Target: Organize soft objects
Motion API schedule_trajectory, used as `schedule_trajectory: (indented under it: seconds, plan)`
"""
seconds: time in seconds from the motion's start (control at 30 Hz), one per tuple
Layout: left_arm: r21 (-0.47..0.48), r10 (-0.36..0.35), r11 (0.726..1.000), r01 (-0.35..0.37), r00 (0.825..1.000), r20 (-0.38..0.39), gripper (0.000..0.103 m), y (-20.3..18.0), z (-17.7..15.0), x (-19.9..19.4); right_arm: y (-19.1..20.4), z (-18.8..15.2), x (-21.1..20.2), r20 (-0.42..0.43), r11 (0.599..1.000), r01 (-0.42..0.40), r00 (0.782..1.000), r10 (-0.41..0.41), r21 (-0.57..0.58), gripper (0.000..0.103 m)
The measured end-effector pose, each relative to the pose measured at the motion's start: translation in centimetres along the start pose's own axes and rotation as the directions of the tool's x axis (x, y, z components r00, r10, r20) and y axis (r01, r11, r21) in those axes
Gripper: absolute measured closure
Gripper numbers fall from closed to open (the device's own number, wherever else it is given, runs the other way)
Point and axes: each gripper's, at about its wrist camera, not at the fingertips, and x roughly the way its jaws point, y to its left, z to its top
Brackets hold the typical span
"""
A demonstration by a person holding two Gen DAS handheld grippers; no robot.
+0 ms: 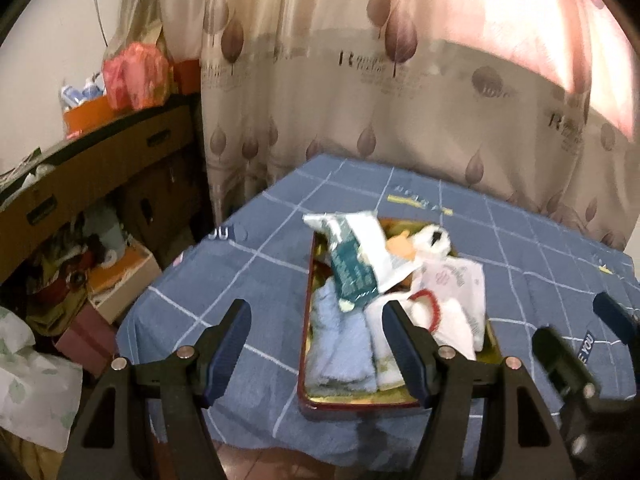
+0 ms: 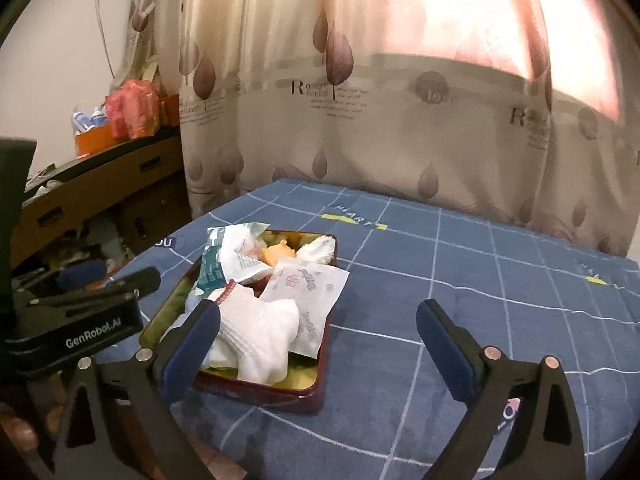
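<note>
1. Table's covered with a blue cloth (image 2: 460,280), white grid lines, a few yellow patches.
2. Only thing sitting right on it is a dark red tin (image 2: 276,396), near the left front edge.

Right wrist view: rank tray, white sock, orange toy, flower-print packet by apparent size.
1. tray
2. white sock and flower-print packet: look alike, and the sock sits nearer, so unranked
3. orange toy, though farthest back
</note>
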Motion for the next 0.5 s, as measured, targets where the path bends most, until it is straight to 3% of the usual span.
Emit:
schedule_trajectory:
  seconds: [0.27,0.5]
  plan:
    - [-0.050,-0.034,0.998,0.038,0.996,0.081,0.033,0.4,0.2,-1.7,0.8,0.4,-3.0,0.096,0.994,0.104,0.990,-0.103,-0.012,0.001]
    - [-0.042,-0.009,0.999,0.013,0.995,0.103,0.033,0.2,0.2,-2.5,0.7,0.6,-4.1,0.103,0.995,0.100,0.990,-0.100,0.001,0.001]
